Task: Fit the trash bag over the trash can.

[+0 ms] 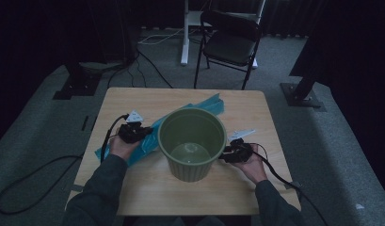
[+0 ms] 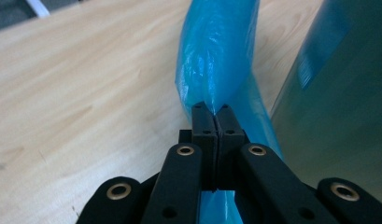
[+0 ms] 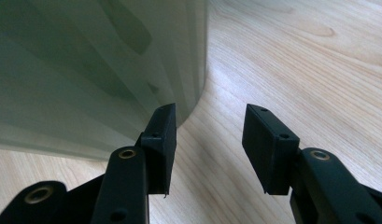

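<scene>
A green plastic bin [image 1: 192,141] stands upright in the middle of the wooden table [image 1: 133,99], with nothing visible inside it. A blue plastic bag [image 1: 148,139] lies flat across the table behind and left of the bin. My left gripper [image 1: 136,132] is shut on the blue bag [image 2: 216,65], pinching a fold of it right beside the bin wall [image 2: 338,107]. My right gripper [image 1: 228,154] is open at the bin's right side, low over the table. Its left finger [image 3: 161,128] sits close against the bin wall [image 3: 95,70], with bare table between the jaws.
A black folding chair [image 1: 230,42] stands beyond the table's far edge. Cables trail from both grippers off the table, and one loops on the grey carpet at the left [image 1: 25,183]. Dark stand bases [image 1: 303,94] sit on the floor at both back corners.
</scene>
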`<move>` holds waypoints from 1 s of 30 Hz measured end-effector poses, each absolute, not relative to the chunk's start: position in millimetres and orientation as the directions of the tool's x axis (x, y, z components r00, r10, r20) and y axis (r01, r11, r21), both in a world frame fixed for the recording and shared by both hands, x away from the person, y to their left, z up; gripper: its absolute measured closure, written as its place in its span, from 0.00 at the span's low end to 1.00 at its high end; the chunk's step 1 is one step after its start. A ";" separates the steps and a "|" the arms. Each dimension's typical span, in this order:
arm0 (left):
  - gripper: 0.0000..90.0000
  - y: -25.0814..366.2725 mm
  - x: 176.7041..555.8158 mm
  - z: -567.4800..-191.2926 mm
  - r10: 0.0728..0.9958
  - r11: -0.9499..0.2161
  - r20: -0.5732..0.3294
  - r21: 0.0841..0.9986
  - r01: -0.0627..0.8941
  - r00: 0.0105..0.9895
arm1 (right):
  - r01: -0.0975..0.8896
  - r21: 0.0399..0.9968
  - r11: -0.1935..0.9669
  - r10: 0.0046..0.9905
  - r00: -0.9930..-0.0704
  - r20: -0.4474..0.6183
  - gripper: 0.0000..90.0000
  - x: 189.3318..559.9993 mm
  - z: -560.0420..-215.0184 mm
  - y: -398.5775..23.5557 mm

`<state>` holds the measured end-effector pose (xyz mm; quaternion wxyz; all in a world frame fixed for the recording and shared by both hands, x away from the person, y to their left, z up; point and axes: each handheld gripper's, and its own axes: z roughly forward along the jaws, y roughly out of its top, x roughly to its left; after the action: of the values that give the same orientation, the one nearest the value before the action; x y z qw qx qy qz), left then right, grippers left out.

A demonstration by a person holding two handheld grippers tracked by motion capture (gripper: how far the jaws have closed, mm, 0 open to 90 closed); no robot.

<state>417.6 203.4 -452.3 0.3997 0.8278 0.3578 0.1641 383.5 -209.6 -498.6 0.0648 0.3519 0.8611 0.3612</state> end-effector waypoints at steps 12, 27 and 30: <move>0.99 199.0 411.3 -419.9 0.706 -0.421 0.017 0.815 0.399 0.708 | 0.552 0.682 0.479 0.644 -0.749 0.154 0.64 379.8 -499.4 -207.8; 0.99 195.2 407.5 -386.1 0.686 -0.411 0.041 0.845 0.342 0.726 | 0.546 0.673 0.499 0.625 -0.764 0.157 0.65 376.1 -501.4 -203.4; 0.99 195.3 407.2 -380.7 0.685 -0.404 0.038 0.851 0.336 0.727 | 0.544 0.671 0.504 0.623 -0.767 0.155 0.65 375.6 -501.8 -203.1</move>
<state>407.2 195.3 -380.7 0.4472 0.8147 0.3133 0.1951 375.6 -203.1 -501.8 0.0536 0.3371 0.8654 0.3668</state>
